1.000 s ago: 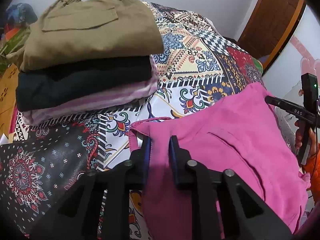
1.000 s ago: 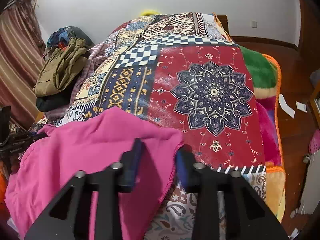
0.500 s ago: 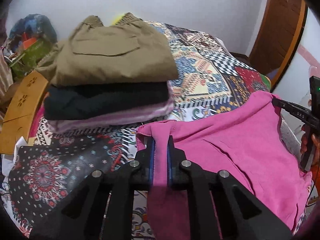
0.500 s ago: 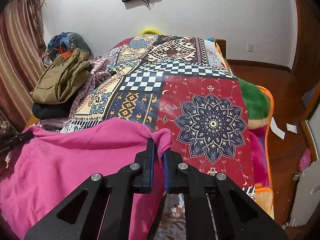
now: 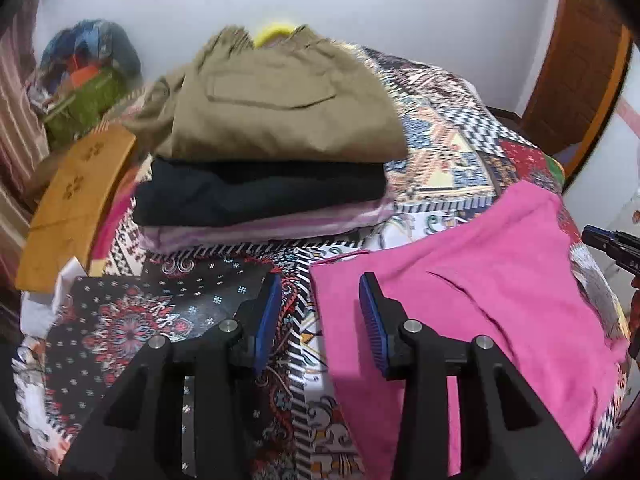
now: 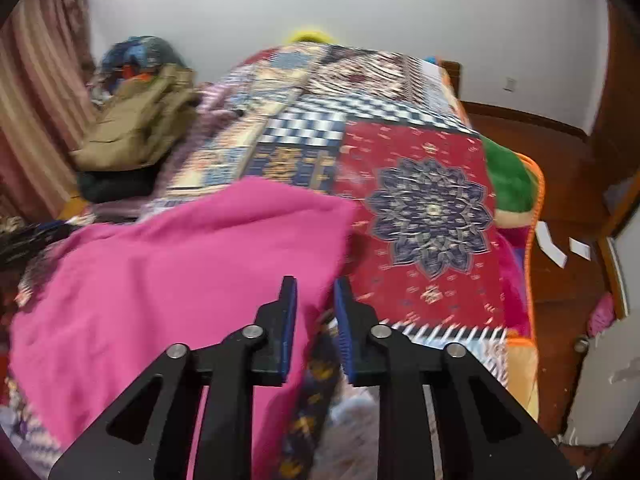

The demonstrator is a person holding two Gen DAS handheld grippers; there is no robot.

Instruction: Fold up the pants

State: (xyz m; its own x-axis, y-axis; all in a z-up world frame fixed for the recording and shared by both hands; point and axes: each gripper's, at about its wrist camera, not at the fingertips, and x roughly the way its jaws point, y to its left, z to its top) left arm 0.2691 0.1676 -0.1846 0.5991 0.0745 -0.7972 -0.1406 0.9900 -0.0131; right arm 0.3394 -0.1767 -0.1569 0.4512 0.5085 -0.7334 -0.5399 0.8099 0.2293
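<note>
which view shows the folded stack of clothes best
The left wrist view. There the folded stack sits near centre and all three layers can be told apart: khaki on top, black beneath, striped pink at the bottom. The right wrist view catches it only small, blurred and side-on at the left edge, behind the pink pants.

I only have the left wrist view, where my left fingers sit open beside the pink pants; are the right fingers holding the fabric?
Observer: No, the right gripper is open; the pink pants end at the gap between its fingers, unpinched.
Operator: Thank you. What lies just beyond that edge?
Observer: Bare bedspread, a red panel with a navy medallion.
Operator: And past the panel?
Observer: A green blanket at the bed's side.
</note>
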